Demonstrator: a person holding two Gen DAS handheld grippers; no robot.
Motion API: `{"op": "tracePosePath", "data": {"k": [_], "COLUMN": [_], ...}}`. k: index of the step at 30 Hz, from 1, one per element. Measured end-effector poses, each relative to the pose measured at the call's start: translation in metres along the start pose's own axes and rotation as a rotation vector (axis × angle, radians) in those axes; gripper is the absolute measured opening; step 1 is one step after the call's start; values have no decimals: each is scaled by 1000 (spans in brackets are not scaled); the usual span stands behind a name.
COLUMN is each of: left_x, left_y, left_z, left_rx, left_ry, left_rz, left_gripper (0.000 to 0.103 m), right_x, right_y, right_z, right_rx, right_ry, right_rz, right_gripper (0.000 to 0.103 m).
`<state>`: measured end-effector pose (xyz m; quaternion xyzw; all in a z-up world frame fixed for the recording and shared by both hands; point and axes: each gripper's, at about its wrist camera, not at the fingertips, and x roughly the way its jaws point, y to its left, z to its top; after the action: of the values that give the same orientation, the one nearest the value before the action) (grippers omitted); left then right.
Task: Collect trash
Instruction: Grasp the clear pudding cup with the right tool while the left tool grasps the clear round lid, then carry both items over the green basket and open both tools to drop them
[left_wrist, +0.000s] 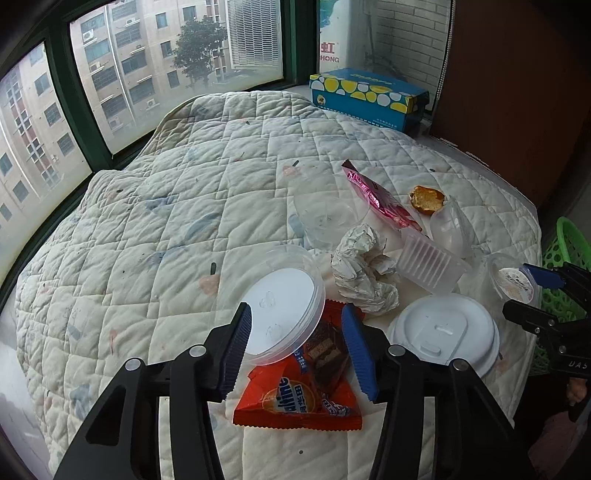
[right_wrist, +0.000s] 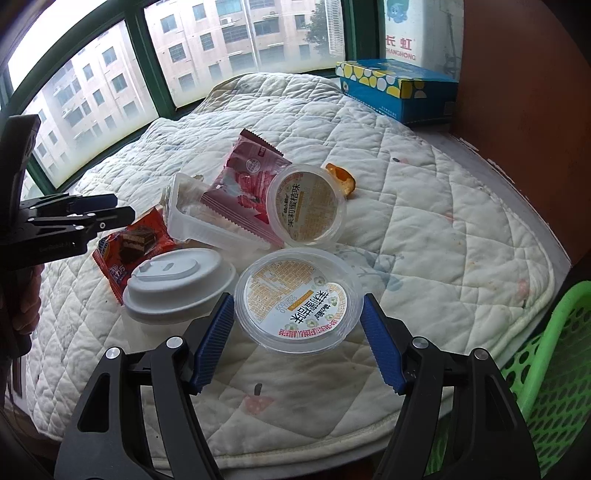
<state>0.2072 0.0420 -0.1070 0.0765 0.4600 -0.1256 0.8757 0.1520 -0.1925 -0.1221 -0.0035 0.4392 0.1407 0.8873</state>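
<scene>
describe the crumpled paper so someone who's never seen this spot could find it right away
Start at the quilted white cover below the window, then go to the heap of trash at its right end. The crumpled paper lies in the middle of that heap, between the clear round lid and the ribbed plastic tray. It is the only wrinkled, shapeless white wad among smooth plastic pieces and bright wrappers.

Daylit green-framed windows (left_wrist: 110, 92) face apartment blocks; white brick wall (left_wrist: 410, 33) right.

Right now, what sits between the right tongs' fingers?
Right wrist view: a clear plastic cup with a printed foil lid sits between the right tongs, both blue pads against its rim. The quilt lies under it.
</scene>
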Motion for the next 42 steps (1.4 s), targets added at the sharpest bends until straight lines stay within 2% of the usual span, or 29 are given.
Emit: {"op": "tracePosePath", "data": {"k": [2, 6, 8, 16, 22, 29, 36, 42], "left_x": [5, 7, 3, -34, -79, -113, -121, -121], "left_y": [1, 4, 5, 6, -4, -54, -116, -165], "left_z": [0, -1, -1, 0, 8, 14, 24, 32], "left_rx": [2, -13, -18, -35, -76, -43, 24, 84], "left_ry": [12, 0, -11, -87, -156, -213, -226, -218], "left_rz": [-17, -28, -26, 10, -27, -132, -244, -316], "left_gripper": [30, 17, 7, 4, 4, 4, 4, 4], "right_x": [-7, -20, -27, -57, -88, -121, -145, -159], "right_y": [-2, -5, -7, -16, -28, -60, -95, -118], "right_z": [0, -2, -4, -15, -27, -52, -80, -100], "right_rx": [11, 41, 52, 110, 144, 199, 260, 303], "right_ry": [-12, -36, -47, -95, -138, -161, -156, -161], "right_rz": [-1, 2, -2, -13, -48, -139, -231, -261], "right_gripper": [69, 69, 69, 69, 69, 69, 70, 70]}}
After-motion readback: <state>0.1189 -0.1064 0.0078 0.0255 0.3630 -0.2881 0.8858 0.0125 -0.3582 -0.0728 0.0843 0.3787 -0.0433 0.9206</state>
